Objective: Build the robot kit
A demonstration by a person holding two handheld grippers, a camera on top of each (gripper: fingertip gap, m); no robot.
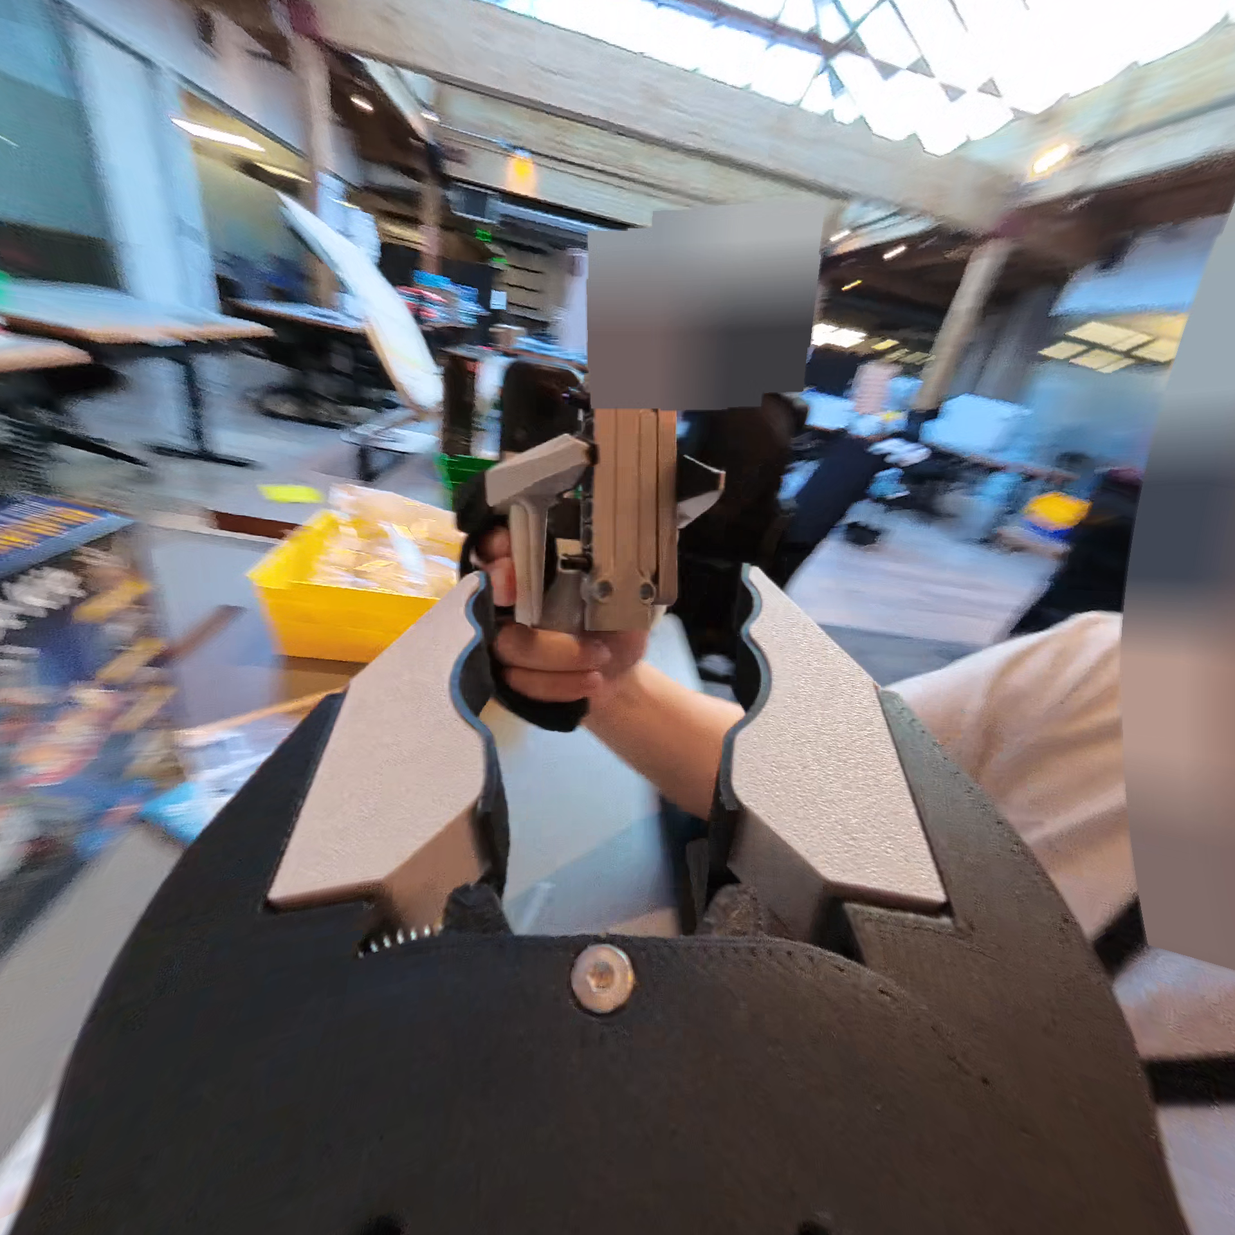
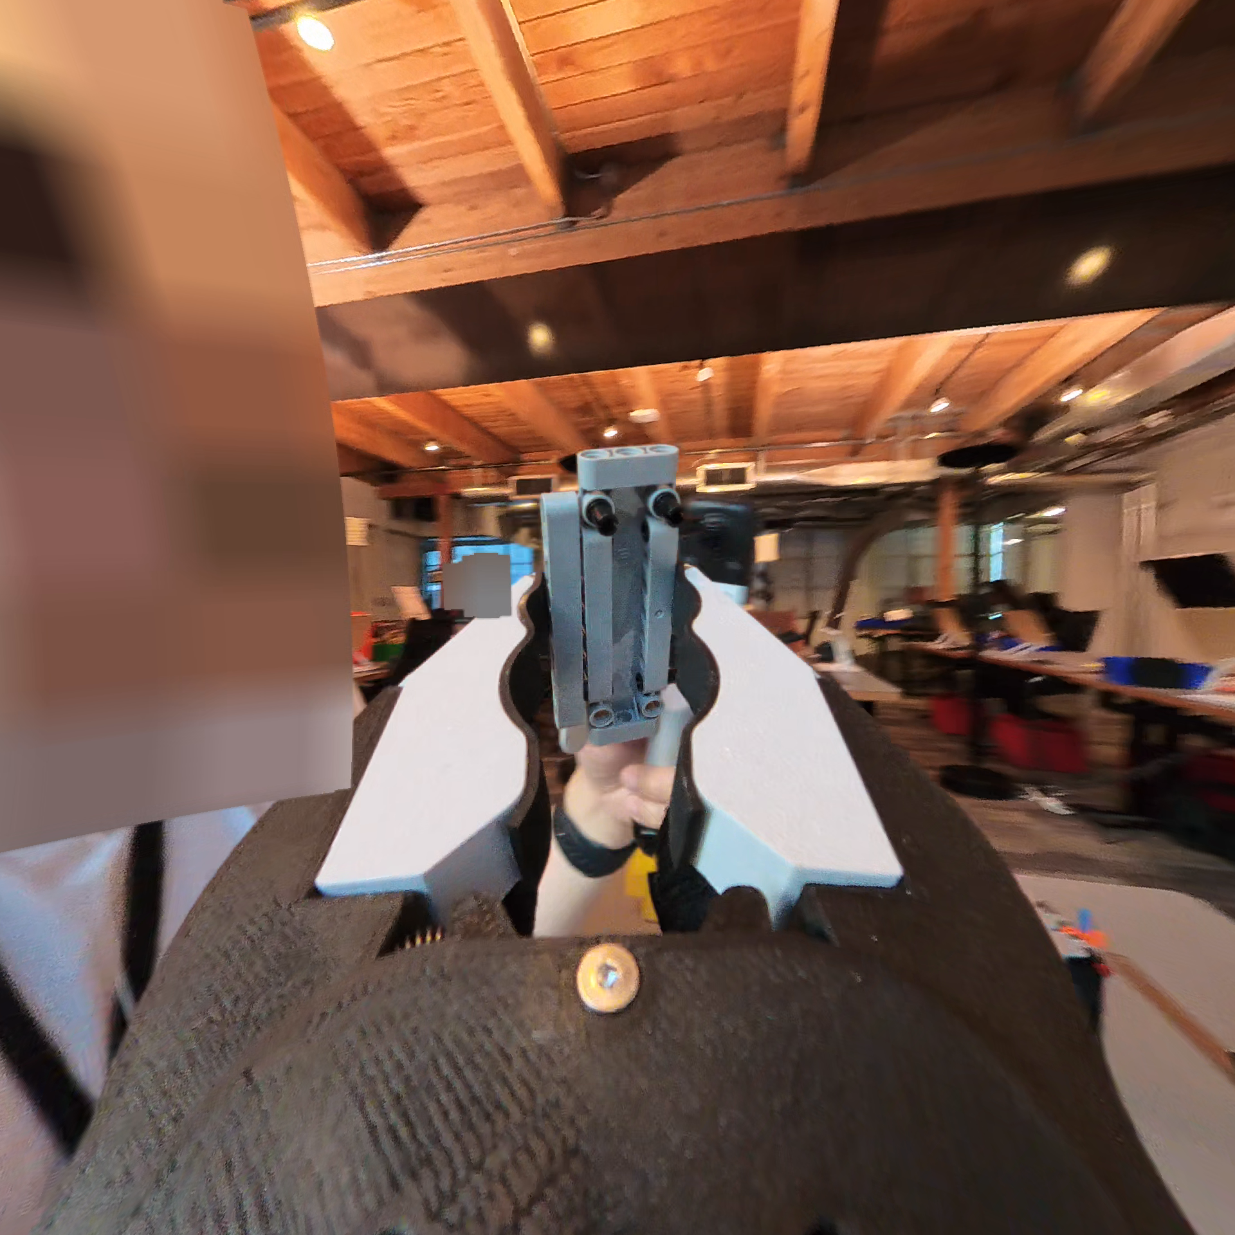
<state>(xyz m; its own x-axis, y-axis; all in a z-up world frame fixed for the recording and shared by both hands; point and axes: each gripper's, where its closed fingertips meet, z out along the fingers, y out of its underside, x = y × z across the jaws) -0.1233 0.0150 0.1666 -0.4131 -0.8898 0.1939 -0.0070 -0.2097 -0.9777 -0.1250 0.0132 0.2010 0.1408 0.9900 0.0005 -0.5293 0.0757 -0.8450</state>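
My right gripper (image 2: pixel 609 583) is shut on a grey assembly of holed plastic beams (image 2: pixel 615 601) with two black pins near its top, and holds it upright in the air. In the left wrist view the same assembly (image 1: pixel 628 508) stands in the right gripper's grey fingers (image 1: pixel 534 468), above a hand (image 1: pixel 561 658) on that gripper's handle. My left gripper (image 1: pixel 615 580) is open wide and empty. Its tips frame the assembly's lower end with gaps on both sides. In the right wrist view another hand (image 2: pixel 615 775) with a dark wristband shows below the assembly.
A yellow bin (image 1: pixel 334 608) of clear bags sits on a brown table (image 1: pixel 220 668) to the left. A person in a white shirt (image 1: pixel 1002 735) is close on the right. Long work tables (image 2: pixel 1069 675) stand farther back, and a white tabletop (image 2: pixel 1169 935) lies at lower right. Left and right tips are no more than a few centimetres apart.
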